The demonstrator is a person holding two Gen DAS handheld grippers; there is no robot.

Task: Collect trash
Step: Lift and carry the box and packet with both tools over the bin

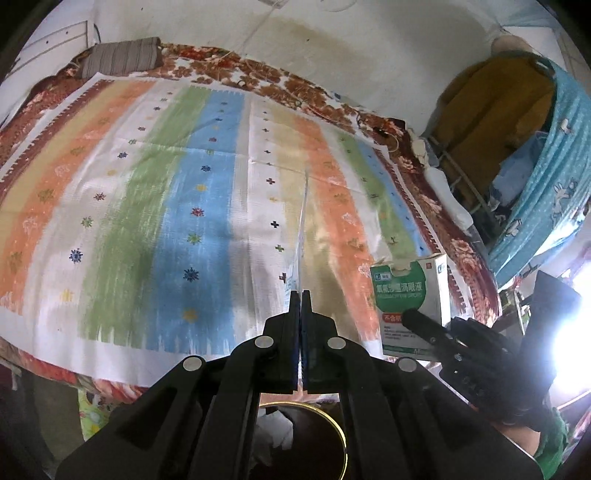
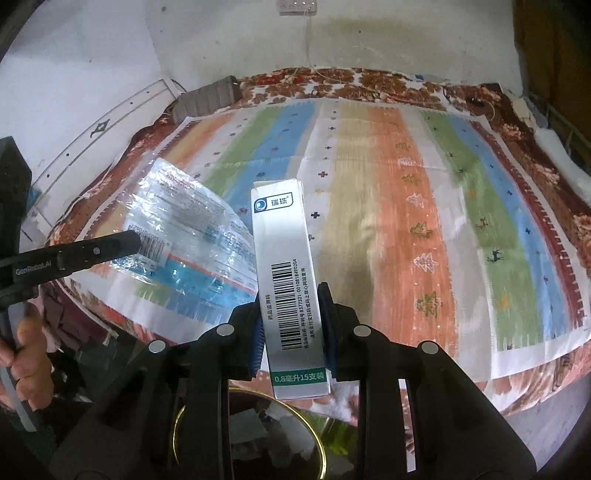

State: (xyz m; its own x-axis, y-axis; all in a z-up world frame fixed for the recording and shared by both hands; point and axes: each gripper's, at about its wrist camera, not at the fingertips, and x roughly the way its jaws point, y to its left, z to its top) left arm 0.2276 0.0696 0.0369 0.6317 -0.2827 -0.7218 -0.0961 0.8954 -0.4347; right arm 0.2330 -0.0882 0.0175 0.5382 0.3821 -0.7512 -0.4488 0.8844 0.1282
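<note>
Clamped between the blue-padded fingers of the right gripper, a white and green medicine box stands nearly upright in the right wrist view, its barcode side toward the lens and its lower end hanging over the gold rim of a bin. Crumpled white scraps lie inside that bin. In the left wrist view the same box shows its green front, with one black finger of the right gripper across its lower part.

Just left of the box, a clear plastic wrapper with printed text and a barcode is held up above the bed edge. The left gripper reaches in from the left side of the right wrist view, its tip on the wrapper's barcode area. From the left wrist view the wrapper appears edge-on as a thin pale sheet, pinched between the fingers of the left gripper, whose pads are pressed nearly together on it. A second glimpse of the gold-rimmed bin lies below these fingers, again with white paper in it.

Behind both items spreads a striped cloth in orange, green, blue and white, laid over a red floral blanket. A grey striped pillow sits at the far corner by the white wall.
</note>
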